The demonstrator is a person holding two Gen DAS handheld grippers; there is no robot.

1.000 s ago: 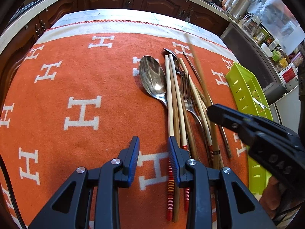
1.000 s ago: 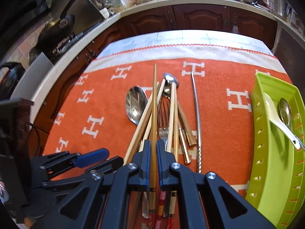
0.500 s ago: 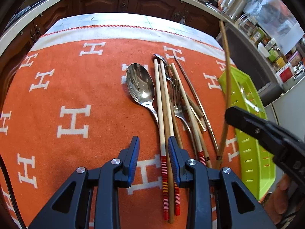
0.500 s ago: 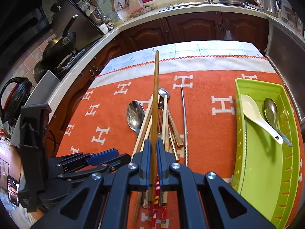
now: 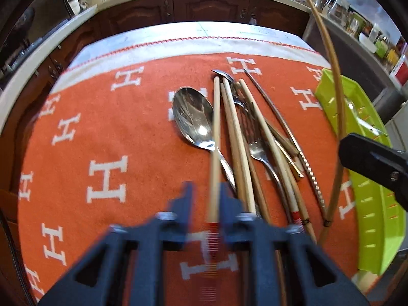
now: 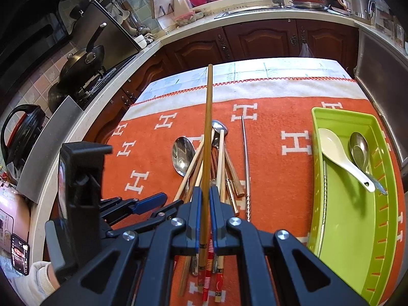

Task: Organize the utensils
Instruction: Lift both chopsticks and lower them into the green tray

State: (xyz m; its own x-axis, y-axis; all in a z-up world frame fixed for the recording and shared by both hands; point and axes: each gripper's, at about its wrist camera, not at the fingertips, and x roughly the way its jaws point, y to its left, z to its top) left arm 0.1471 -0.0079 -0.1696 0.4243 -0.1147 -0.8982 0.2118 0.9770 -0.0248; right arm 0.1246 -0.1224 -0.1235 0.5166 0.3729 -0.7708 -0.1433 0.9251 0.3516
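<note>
My right gripper (image 6: pixel 203 199) is shut on a brown wooden chopstick (image 6: pixel 207 137) and holds it lifted above the pile; the chopstick also shows in the left wrist view (image 5: pixel 336 117). My left gripper (image 5: pixel 205 191) is open, its jaws on either side of a pale chopstick with a red-striped end (image 5: pixel 215 153) that lies on the orange cloth (image 5: pixel 107 132). The pile holds a large steel spoon (image 5: pixel 193 117), a fork (image 5: pixel 257 145), several more chopsticks and a twisted metal straw (image 6: pixel 246 163). The green tray (image 6: pixel 357 216) holds a white soup spoon (image 6: pixel 339 153) and a metal spoon (image 6: pixel 360 150).
The cloth covers a table edged by a white counter and dark wooden cabinets (image 6: pixel 262 43). A stove with pans (image 6: pixel 84 63) stands at the left. The green tray lies at the cloth's right edge (image 5: pixel 367 204). Jars line the counter at the far right (image 5: pixel 377 43).
My right gripper has risen with the brown chopstick, lifting it off the pile. My left gripper has moved forward and right, so its open jaws now straddle the pale red-striped chopstick.
</note>
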